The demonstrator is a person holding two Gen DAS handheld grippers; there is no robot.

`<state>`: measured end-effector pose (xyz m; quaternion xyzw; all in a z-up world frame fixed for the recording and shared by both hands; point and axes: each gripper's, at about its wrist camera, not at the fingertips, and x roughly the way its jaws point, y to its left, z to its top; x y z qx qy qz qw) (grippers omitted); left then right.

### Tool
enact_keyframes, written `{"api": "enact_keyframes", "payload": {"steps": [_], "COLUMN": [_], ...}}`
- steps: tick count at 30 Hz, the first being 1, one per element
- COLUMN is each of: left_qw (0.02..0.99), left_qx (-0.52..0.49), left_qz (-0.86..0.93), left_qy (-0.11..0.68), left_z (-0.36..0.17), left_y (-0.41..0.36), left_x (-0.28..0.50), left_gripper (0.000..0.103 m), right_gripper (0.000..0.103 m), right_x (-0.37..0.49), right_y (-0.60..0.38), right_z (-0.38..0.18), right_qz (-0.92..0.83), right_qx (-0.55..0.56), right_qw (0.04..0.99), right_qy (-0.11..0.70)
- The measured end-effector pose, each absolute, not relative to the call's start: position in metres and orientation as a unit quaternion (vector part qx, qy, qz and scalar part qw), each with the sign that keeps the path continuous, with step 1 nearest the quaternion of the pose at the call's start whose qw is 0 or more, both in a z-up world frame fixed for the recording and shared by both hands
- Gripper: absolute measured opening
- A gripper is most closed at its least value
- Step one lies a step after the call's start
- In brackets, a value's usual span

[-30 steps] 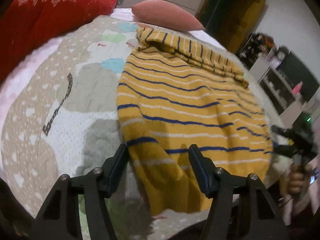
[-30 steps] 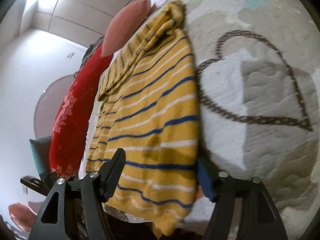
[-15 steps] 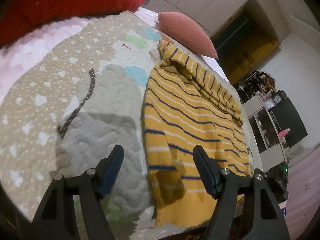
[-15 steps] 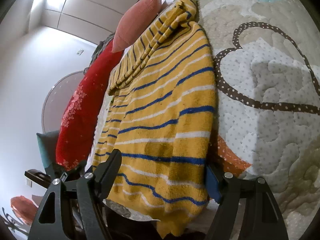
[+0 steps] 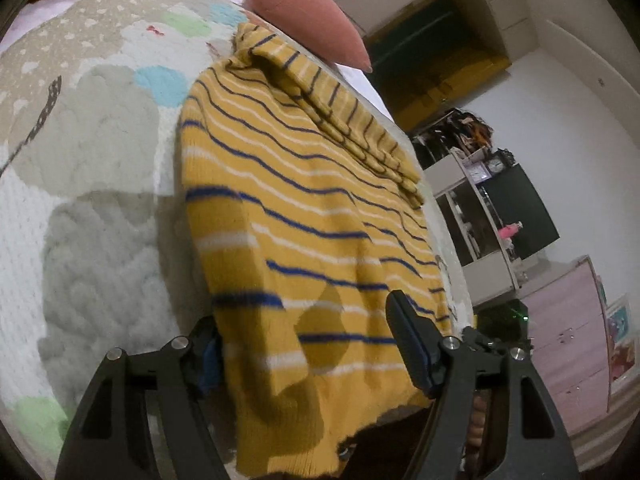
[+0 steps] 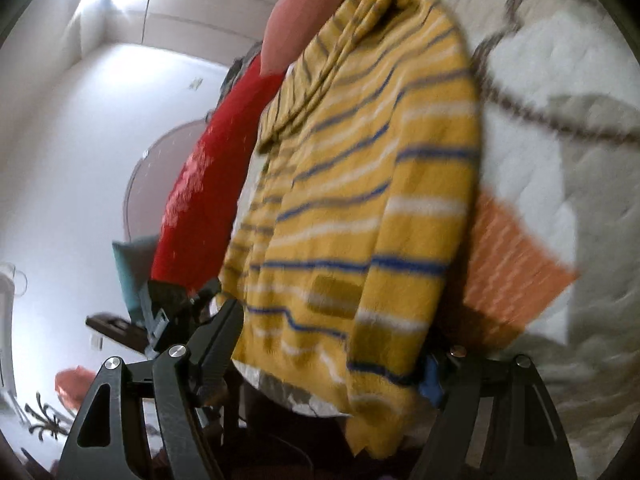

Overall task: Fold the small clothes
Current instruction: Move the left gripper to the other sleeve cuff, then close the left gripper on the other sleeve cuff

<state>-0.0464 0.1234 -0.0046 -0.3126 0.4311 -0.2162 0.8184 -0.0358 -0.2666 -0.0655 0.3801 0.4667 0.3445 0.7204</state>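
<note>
Left wrist view: yellow striped sweater (image 5: 304, 216) lies flat on the quilted bedspread (image 5: 92, 200), hem toward the camera and hanging a little over the bed edge, sleeve folded across the far end near the pink pillow (image 5: 308, 20). Left gripper (image 5: 304, 344) straddles the near left corner of the hem — one finger sits under or behind the sweater's edge, the other stands over the fabric on the right. Its jaws have just been opening and now stand wide apart; fabric lies between them, but no pad presses on it. A shelf unit (image 5: 480, 216) and pink drawers (image 5: 576, 344) stand past the bed.

Right wrist view, somewhat blurred: same sweater (image 6: 360, 184) runs away from the camera, with the red pillow (image 6: 208, 184) and the pink pillow (image 6: 304, 16) beyond its far side. Right gripper (image 6: 332, 340) brackets the near hem corner, jaws wide apart, cloth between them and not pinched — the right-hand finger is partly hidden behind the sweater. An orange patch of the bedspread (image 6: 516, 264) shows just beside the sweater's edge. The other gripper's dark body shows at lower left.
</note>
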Motion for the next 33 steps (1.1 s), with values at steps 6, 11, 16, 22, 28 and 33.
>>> {"api": "enact_keyframes", "payload": {"steps": [6,11,16,22,28,33], "left_qw": [0.819,0.828,0.829,0.848,0.844,0.835], "left_qx": [-0.313,-0.283,-0.284,-0.254,-0.271,-0.287], "left_qz": [-0.219,-0.168,-0.136,-0.136,-0.138,-0.127], "left_qy": [0.429,0.454,0.462,0.445,0.442,0.452], "left_z": [-0.007,-0.008,0.0,0.03,0.037,0.024], "left_y": [0.121,0.117,0.127,0.118,0.12,0.126], "left_x": [-0.063,-0.062,-0.062,-0.094,-0.13,-0.132], "left_gripper": [0.072,0.016,0.01,0.008,0.008,0.008], "right_gripper": [0.076,0.039,0.013,0.009,0.009,0.009], "right_x": [-0.043,-0.051,-0.046,-0.058,-0.092,-0.099], "right_y": [-0.254,-0.247,-0.256,-0.262,-0.276,-0.283], "right_z": [-0.063,-0.059,-0.055,-0.036,-0.02,-0.037], "right_qz": [0.324,0.279,0.254,0.272,0.291,0.283], "right_qx": [0.371,0.342,0.33,0.317,0.312,0.324], "right_qw": [0.738,0.763,0.771,0.781,0.783,0.77], "right_qy": [0.461,0.472,0.482,0.464,0.452,0.471]}}
